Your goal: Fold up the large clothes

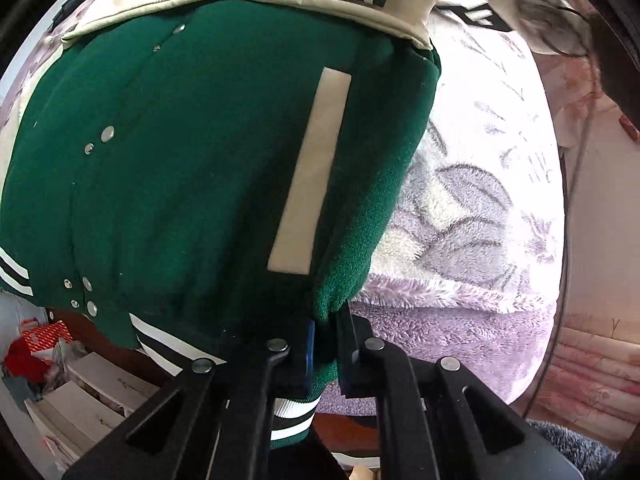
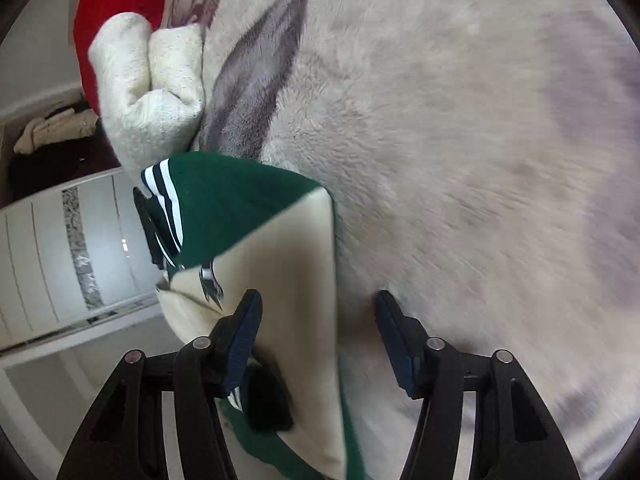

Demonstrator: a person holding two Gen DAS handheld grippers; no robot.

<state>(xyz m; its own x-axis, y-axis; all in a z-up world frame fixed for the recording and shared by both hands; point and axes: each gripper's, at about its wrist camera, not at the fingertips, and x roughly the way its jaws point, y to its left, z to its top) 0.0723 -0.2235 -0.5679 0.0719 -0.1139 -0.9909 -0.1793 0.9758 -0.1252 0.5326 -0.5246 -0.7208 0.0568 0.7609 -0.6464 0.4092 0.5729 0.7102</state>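
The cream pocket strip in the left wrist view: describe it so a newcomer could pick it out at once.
Start from the fluffy lilac leaf-patterned blanket and move to the dark green fleece varsity jacket spread over it. On the green panel, above the left gripper pinching the hem, runs the long cream rectangular pocket strip. Unlike the round silver snap buttons, it is one flat, slanted bar.

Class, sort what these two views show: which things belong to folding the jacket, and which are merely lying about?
Belongs to the job:
green varsity jacket
left tool, clamped on its hem
right tool, open beside its cream sleeve
fleece blanket beneath

Lying about:
red garment
rolled cream fabric
red box
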